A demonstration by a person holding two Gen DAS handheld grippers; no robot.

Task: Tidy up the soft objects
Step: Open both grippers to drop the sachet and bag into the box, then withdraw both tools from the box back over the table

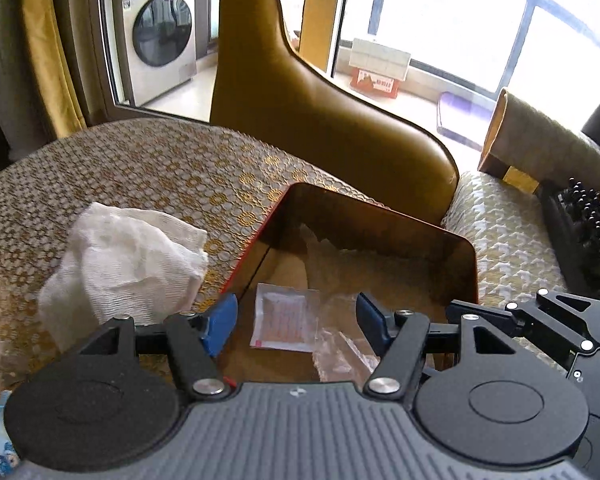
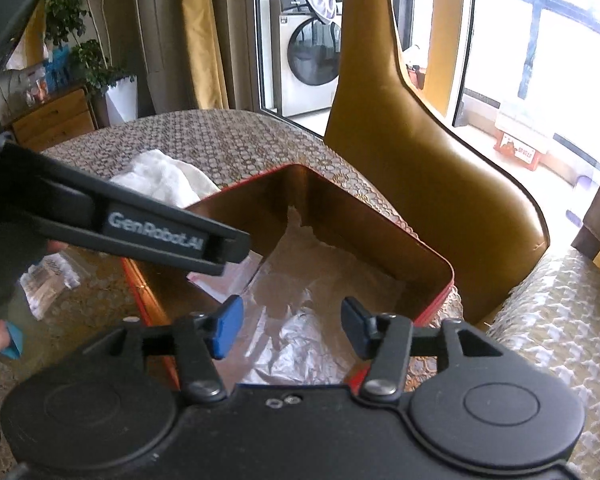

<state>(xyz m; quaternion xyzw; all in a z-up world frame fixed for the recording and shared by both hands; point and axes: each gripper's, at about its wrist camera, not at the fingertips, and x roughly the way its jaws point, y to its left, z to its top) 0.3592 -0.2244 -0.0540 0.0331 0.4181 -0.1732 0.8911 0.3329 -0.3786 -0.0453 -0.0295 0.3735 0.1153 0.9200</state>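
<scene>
Both hand-held grippers, left [image 1: 296,324] and right [image 2: 292,328], hang half-open and empty above the red tin box [image 1: 440,236] collecting soft items: a sachet [image 1: 284,322] and clear plastic bags [image 2: 300,320] lie inside, while a crumpled white cloth [image 1: 128,264] waits on the tabletop [image 1: 140,168].

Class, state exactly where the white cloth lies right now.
The white cloth lies crumpled on the patterned tablecloth, left of the red tin in both wrist views, outside it.

One red tin [image 1: 452,240], one white cloth [image 1: 124,264], two sachets [image 1: 286,322] (inside tin).
</scene>
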